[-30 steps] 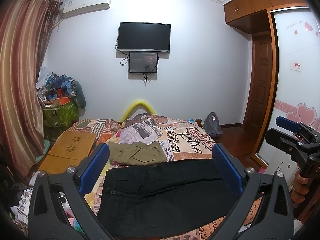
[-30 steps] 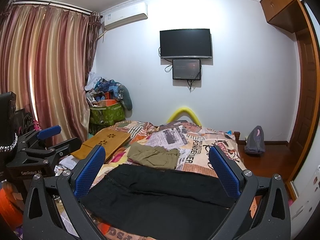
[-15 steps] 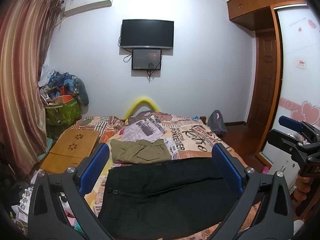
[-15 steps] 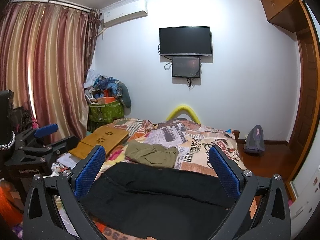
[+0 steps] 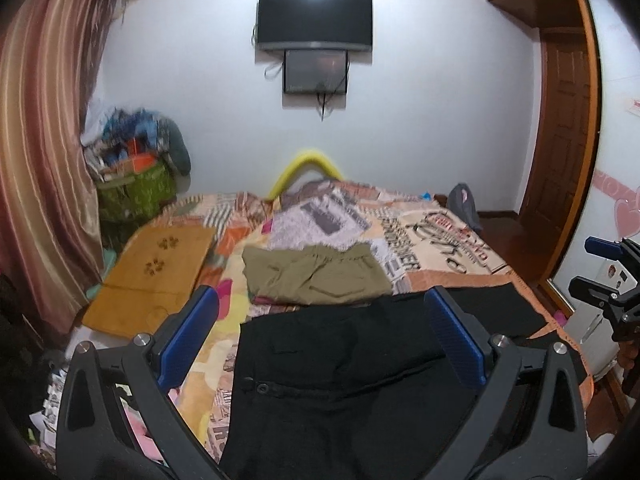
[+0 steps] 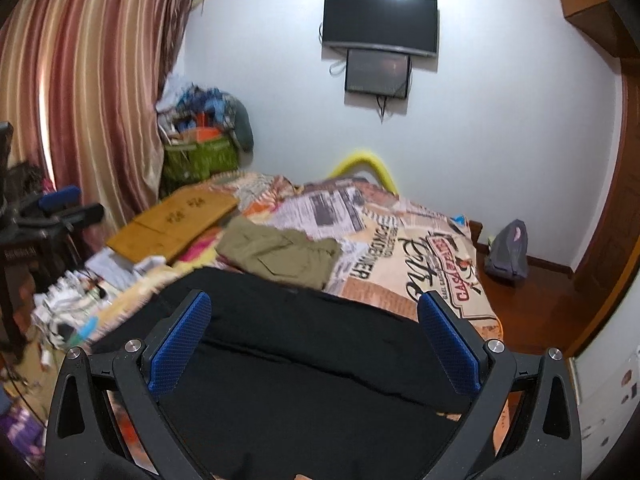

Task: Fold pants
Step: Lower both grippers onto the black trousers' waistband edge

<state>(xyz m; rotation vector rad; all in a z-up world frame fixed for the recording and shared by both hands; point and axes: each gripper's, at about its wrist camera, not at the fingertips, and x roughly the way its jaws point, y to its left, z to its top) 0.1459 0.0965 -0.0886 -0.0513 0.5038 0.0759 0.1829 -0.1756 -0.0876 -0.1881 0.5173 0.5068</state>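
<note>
Black pants (image 5: 352,380) lie spread flat across the near end of the bed, waistband button to the left, legs running right. In the right wrist view the same black pants (image 6: 304,360) fill the foreground. My left gripper (image 5: 320,308) hangs open above the waist end, nothing between its blue pads. My right gripper (image 6: 314,312) is open too, above the leg part. The right gripper (image 5: 608,280) shows at the right edge of the left wrist view, and the left gripper (image 6: 60,208) at the left edge of the right wrist view.
Folded olive pants (image 5: 316,276) lie just beyond the black ones on the printed bedspread (image 5: 432,236). A wooden lap table (image 5: 156,272) sits at the bed's left, clutter on the floor below. A grey backpack (image 6: 508,252), door and wardrobe stand to the right.
Both grippers have tilted downward and moved closer to the bed, so the black pants and the olive pants look larger. Both stay open.
</note>
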